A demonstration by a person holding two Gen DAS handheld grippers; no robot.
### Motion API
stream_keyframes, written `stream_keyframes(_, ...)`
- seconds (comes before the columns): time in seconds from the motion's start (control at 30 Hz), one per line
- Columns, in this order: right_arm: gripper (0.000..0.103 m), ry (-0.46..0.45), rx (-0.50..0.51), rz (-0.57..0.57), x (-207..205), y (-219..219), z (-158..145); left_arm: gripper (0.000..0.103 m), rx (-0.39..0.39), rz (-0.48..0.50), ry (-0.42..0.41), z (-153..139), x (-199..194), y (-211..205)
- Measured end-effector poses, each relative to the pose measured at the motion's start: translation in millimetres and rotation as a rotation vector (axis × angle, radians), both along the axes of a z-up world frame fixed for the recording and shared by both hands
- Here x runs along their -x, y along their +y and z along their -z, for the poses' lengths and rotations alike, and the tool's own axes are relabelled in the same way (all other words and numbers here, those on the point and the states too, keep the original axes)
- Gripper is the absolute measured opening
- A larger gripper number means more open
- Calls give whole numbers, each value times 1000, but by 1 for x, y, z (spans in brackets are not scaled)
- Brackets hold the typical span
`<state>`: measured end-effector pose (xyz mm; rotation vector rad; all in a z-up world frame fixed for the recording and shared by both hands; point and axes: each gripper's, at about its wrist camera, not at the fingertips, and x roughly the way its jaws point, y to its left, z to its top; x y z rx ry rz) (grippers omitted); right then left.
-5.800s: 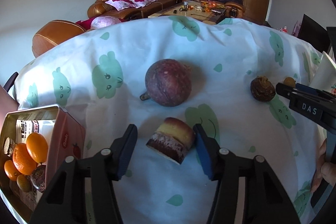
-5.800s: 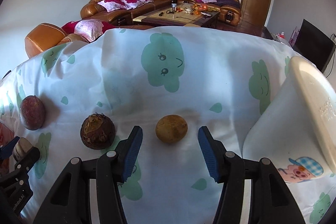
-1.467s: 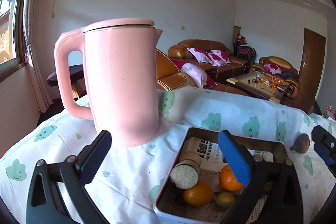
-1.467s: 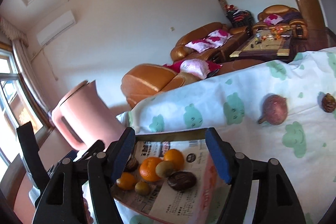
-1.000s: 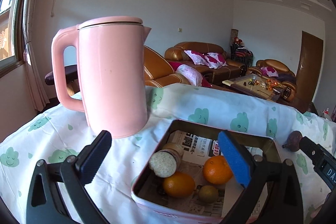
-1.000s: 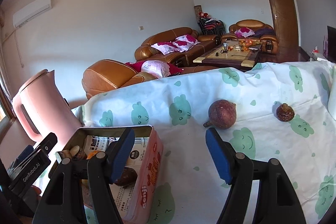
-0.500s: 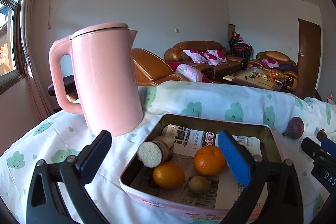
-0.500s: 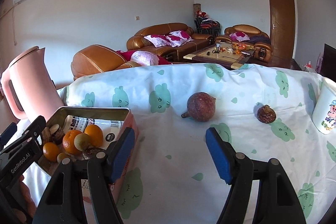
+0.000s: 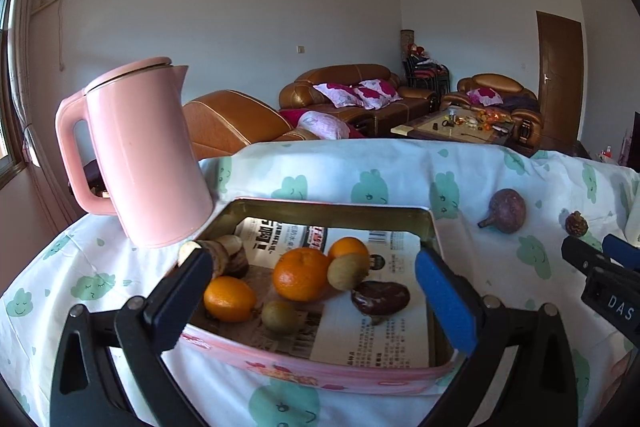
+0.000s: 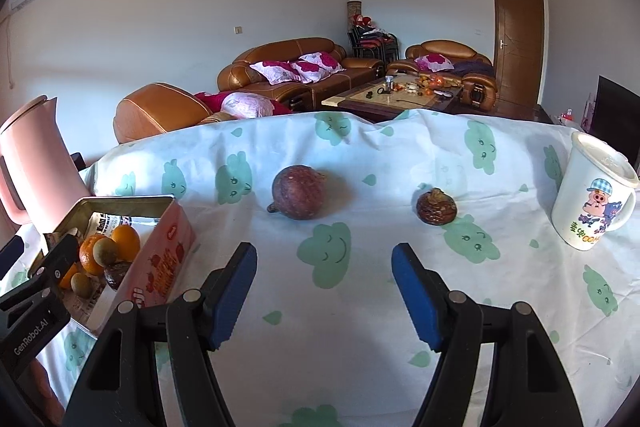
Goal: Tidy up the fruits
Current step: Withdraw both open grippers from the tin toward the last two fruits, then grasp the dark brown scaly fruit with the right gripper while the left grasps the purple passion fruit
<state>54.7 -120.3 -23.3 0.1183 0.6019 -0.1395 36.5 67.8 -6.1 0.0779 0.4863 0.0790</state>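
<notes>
Most fruits lie in the tin [image 9: 434, 227]; the passion fruit [image 10: 298, 191] and the brown fruit [image 10: 436, 207] remain on the desk [image 10: 360, 307]. Both grippers' fingers [image 10: 234, 291] are released, empty.

**Daylight from the left, fisheye bending the edges**

Both views are bright and evenly lit. Daylight comes in from the left, where a window [image 9: 10, 75] shows at the rim of the left wrist view. The pink kettle [image 9: 138, 155] catches soft light on its front, no hard glare. On the tablecloth [image 10: 400, 163] the purple fruit [image 10: 298, 191] throws a short, soft shadow to its right. Inside the tin [image 9: 430, 227] the near wall is shaded. The back wall looks faintly pink-grey. Focus is crisp across both views, no motion blur. Fisheye distortion bows the ceiling lines and door [image 10: 518, 43], and black vignette fills every corner.
</notes>
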Motion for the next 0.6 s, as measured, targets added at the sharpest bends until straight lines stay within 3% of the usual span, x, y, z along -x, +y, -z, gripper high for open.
stream_keyframes(0.3,71,32,10,65,2,-45,1,103,-12,98,30,2,2,-58)
stream_keyframes(0.6,71,101,-76,148,-1,-109,10,103,-38,182,99,6,-14,-114)
